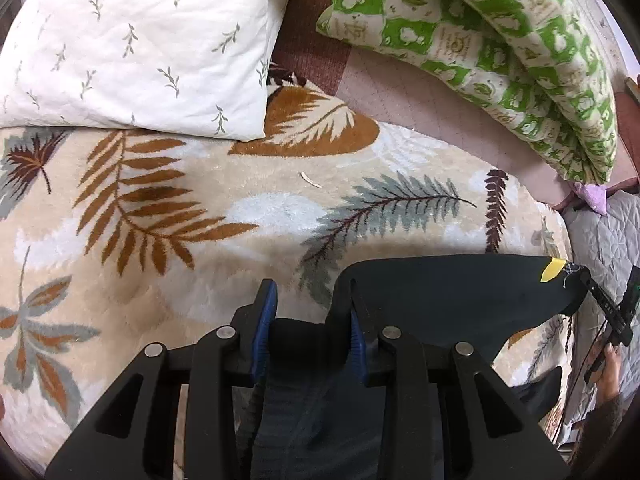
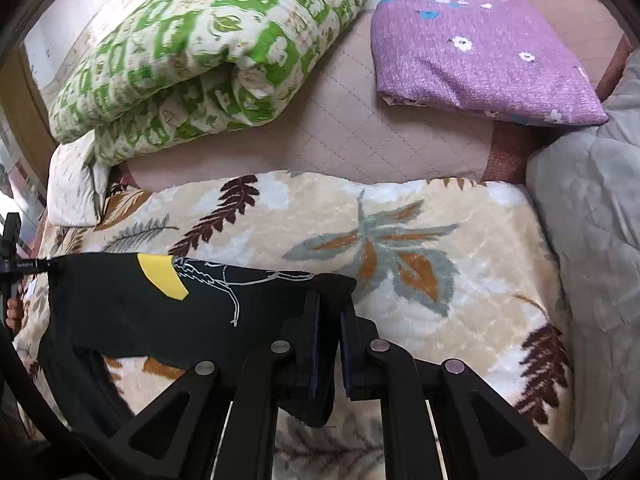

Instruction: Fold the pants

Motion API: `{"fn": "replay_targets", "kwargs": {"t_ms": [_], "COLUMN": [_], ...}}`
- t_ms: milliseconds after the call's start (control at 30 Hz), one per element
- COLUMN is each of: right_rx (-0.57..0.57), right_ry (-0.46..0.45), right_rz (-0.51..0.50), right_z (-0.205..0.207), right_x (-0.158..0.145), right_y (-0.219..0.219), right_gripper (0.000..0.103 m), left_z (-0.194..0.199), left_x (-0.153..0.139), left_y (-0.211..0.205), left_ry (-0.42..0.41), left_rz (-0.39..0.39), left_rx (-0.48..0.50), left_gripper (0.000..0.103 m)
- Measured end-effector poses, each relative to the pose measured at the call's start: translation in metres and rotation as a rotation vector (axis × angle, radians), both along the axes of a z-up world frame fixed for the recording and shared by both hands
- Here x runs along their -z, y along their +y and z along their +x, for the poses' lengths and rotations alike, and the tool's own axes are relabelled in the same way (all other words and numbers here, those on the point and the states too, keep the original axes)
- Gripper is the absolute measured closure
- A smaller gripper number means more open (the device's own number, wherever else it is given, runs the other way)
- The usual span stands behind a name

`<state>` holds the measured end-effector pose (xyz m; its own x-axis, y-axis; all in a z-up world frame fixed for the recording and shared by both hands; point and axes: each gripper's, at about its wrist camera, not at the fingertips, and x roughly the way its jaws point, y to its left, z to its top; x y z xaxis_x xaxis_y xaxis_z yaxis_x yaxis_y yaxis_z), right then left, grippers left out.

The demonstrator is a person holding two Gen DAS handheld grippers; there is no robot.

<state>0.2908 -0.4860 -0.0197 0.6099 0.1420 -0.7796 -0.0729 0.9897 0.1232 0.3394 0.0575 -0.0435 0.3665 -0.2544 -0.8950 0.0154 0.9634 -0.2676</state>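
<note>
Black pants [image 1: 460, 296] with a yellow patch [image 1: 552, 270] and white line print hang stretched between both grippers above a leaf-patterned blanket [image 1: 240, 208]. My left gripper [image 1: 312, 314] is shut on a bunch of the black fabric between its blue pads [image 1: 266, 308]. In the right wrist view the pants [image 2: 140, 312] run off to the left, and my right gripper [image 2: 330, 314] is shut on their near corner. Each gripper shows at the edge of the other's view: the right gripper [image 1: 612, 316] with a hand below it, the left gripper [image 2: 10, 258] at far left.
A white pillow with leaf sprigs [image 1: 132, 40] lies at the back left. A folded green-checked quilt [image 2: 200, 52] and a folded purple flowered blanket [image 2: 480, 52] rest on the pink quilted sheet [image 2: 360, 132]. A grey quilt [image 2: 592, 220] borders the right side. A small white scrap [image 1: 311, 179] lies on the blanket.
</note>
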Motion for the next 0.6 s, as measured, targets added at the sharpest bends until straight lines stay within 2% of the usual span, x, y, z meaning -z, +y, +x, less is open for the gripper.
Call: {"fn": "replay_targets", "kwargs": {"t_ms": [400, 600], "right_rx": [-0.07, -0.077], "right_ry": [-0.047, -0.035], "right_rz": [-0.023, -0.077], "right_z": [-0.066, -0.082], "right_x": [-0.025, -0.021], "right_y": [0.004, 0.008], "right_gripper": [0.095, 0.095], "left_z": [-0.047, -0.061], "left_x": [-0.026, -0.03], "left_y": [0.002, 0.001], "left_ry": [-0.039, -0.037], "left_rz": [-0.012, 0.0], "left_rx": [-0.005, -0.032], "left_gripper": [0.072, 0.072]}}
